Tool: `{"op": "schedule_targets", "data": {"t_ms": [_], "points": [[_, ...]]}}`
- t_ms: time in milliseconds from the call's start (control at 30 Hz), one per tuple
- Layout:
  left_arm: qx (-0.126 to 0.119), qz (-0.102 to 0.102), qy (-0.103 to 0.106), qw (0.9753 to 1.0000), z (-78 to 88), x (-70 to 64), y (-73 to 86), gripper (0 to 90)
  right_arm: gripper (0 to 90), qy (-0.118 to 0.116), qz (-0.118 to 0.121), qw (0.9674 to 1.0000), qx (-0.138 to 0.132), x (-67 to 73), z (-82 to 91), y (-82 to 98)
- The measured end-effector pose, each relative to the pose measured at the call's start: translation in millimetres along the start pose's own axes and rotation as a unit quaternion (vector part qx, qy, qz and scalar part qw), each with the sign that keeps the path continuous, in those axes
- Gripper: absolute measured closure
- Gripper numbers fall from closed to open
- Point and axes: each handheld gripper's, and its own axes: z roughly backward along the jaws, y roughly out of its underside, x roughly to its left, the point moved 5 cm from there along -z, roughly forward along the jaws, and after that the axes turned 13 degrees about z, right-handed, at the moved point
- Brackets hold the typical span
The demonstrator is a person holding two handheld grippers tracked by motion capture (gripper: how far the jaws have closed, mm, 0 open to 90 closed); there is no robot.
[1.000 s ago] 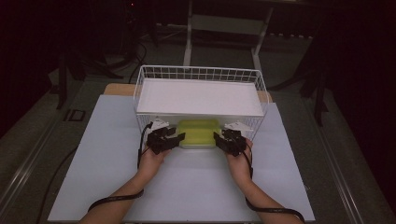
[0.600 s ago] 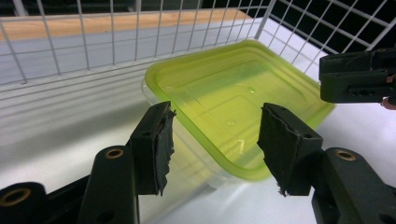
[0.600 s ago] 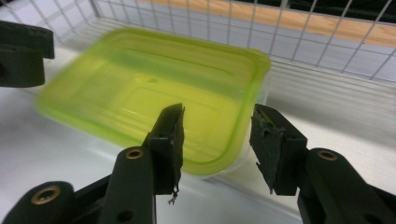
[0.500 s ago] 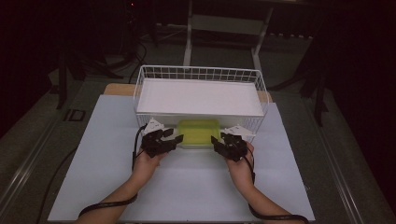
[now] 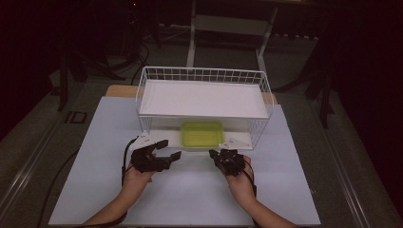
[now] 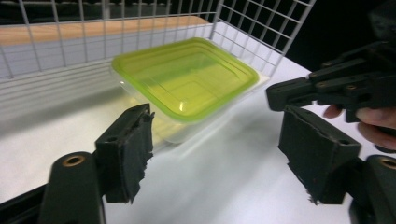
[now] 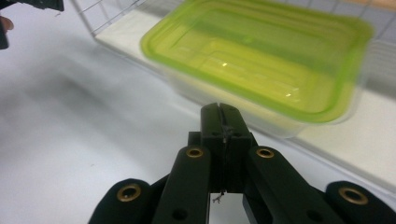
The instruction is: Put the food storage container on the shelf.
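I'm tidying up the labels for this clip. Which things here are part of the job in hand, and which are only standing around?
Part of the job:
- green-lidded container, on the lower level of the wire rack
- left gripper, open, nothing between its jaws
- right gripper, shut, empty

Standing around:
- white table sheet
- metal frame in the dark behind the rack

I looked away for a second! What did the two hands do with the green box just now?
Both grippers pulled back from the green-lidded box toward the person. The left gripper let go and its jaws have just been opening, with nothing between them. The right gripper has just been closing and is shut on nothing. The box stayed on the wire basket's lower shelf.
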Motion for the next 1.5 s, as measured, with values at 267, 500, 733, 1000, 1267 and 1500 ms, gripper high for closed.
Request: {"op": "schedule_targets", "data": {"t_ms": [267,500,733,1000,1267,1500], "points": [[0.007,-0.008,0.001,0.9999,2.1,2.0,15.2,0.4,90.0,-0.015,-0.009,0.9998,0.011,7.9,-13.6,6.4],[0.001,-0.034,-0.021,0.9992,0.6,0.5,19.2,0.4,90.0,-0.019,-0.011,0.9996,0.017,13.1,-32.7,5.2],[-0.002,-0.039,-0.019,0.999,0.1,-0.9,18.8,0.4,90.0,-0.005,-0.013,0.9997,0.02,7.4,-49.8,-1.1],[-0.007,-0.038,-0.023,0.999,0.9,1.3,19.7,0.4,90.0,0.01,-0.029,0.9993,0.02,-4.1,-66.2,-3.8],[-0.006,-0.036,-0.02,0.9991,1.3,2.1,20.3,0.4,89.9,0.029,-0.028,0.999,0.019,-16.7,-78.2,-11.1],[-0.005,-0.042,-0.026,0.9988,1.5,3.4,21.1,0.4,89.9,0.052,-0.043,0.9976,0.016,-35.7,-84.5,-13.8]]}}
